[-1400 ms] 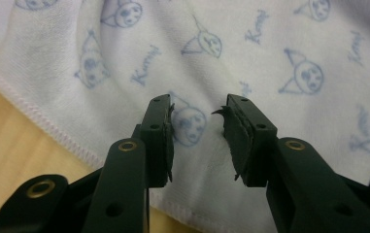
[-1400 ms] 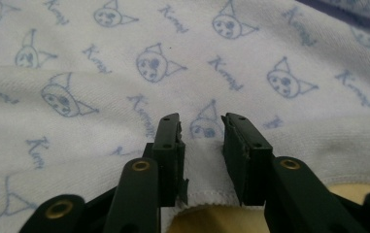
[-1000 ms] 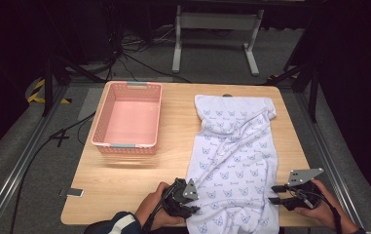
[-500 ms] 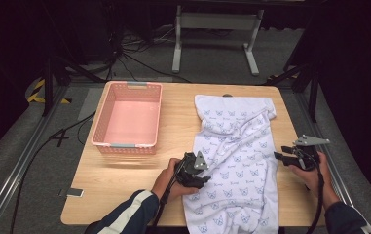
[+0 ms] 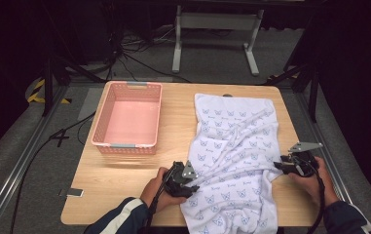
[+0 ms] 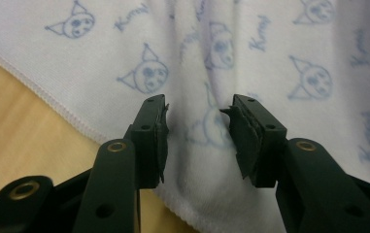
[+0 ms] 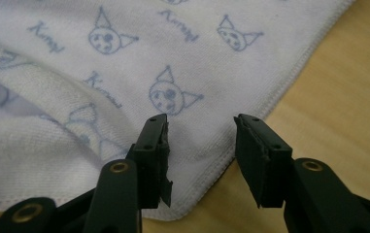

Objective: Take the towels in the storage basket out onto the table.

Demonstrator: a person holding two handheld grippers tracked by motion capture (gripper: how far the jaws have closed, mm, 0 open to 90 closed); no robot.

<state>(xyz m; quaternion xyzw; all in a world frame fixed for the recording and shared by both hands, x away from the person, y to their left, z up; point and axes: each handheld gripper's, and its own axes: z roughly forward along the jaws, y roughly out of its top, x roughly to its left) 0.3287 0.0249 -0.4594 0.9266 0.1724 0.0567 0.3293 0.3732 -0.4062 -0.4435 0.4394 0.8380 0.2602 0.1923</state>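
Both your left gripper (image 6: pixel 199 133) and right gripper (image 7: pixel 201 150) gape over the printed towel (image 5: pixel 236 161) (nothing pinched), so closing shallow could snag one layer only.

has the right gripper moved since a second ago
Yes. In the high view the right gripper has come in from the table's right edge toward the towel, its open jaws now at the towel's edge.

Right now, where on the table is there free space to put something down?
Bare wood lies in front of the pink basket, left of the left gripper, and in a narrow strip along the table right edge. The towel crowds the right half.
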